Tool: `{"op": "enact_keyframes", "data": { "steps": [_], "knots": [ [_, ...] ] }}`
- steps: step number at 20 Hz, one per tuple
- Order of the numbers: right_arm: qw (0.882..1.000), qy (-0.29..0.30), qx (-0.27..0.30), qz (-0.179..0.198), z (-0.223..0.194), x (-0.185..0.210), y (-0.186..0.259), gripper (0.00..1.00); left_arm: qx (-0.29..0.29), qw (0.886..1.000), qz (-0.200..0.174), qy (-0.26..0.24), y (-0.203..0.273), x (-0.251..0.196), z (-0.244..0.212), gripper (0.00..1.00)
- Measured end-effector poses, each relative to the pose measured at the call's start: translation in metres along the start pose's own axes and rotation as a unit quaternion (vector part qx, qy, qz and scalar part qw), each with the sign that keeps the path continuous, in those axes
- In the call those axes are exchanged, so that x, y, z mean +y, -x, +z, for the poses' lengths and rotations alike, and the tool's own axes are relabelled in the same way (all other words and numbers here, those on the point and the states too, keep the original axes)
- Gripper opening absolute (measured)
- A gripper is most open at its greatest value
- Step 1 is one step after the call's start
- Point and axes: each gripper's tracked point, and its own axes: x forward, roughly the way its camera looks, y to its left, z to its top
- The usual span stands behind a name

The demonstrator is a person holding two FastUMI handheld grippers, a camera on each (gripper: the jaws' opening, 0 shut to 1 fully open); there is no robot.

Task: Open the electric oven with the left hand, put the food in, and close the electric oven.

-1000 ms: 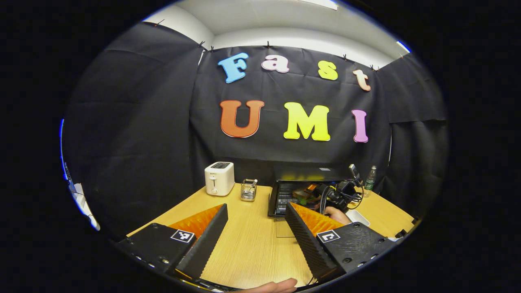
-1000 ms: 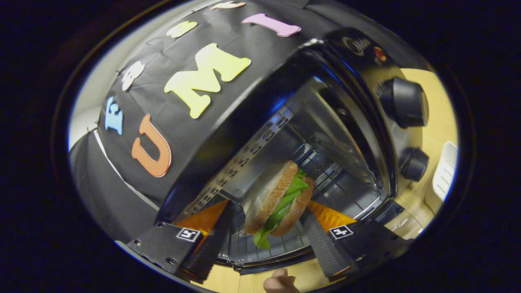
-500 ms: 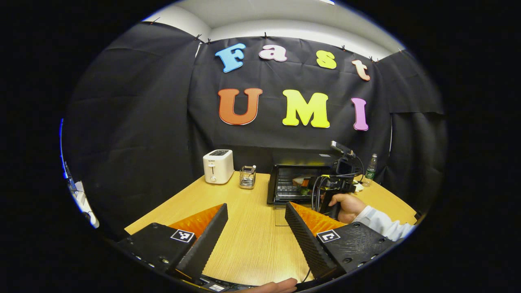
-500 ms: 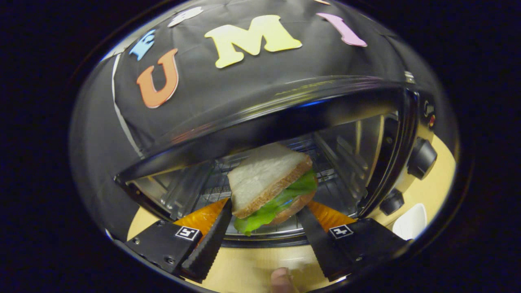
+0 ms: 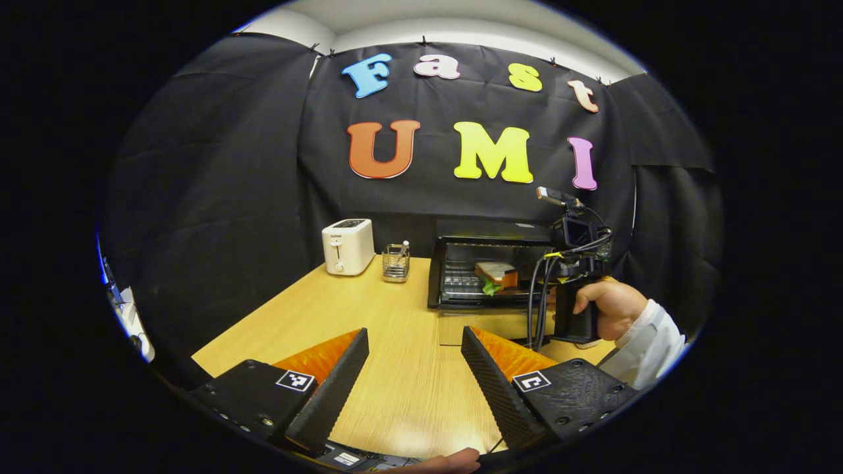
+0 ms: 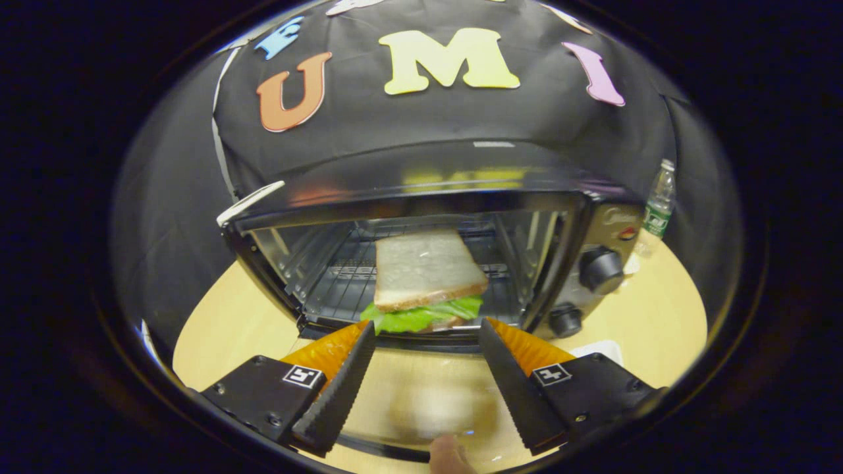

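Left gripper view: left tongs [image 5: 413, 368] spread wide, empty, over the counter [image 5: 395, 329]. Oven [image 5: 490, 270] at the back, door down, sandwich [image 5: 495, 275] on its rack; white toaster [image 5: 348, 246] to its left. Right gripper view: right tongs [image 6: 425, 365] agape, holding nothing, just before the oven mouth; sandwich lies inside on the rack.

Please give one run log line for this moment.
sandwich: in oven | door: open | right tongs: open | left tongs: open
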Motion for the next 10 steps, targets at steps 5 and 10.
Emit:
{"op": "enact_keyframes", "data": {
  "steps": [5,10],
  "knots": [
    [0.994,0.002,-0.101,0.035,0.034,-0.017,0.114,1.00,0.034,0.999,-0.037,-0.010,-0.036,-0.042,-0.023,0.94],
    [0.973,0.015,-0.232,-0.008,0.062,-0.074,0.222,0.95,0.088,0.994,-0.057,-0.026,-0.068,-0.085,-0.050,0.94]
  ]
}}
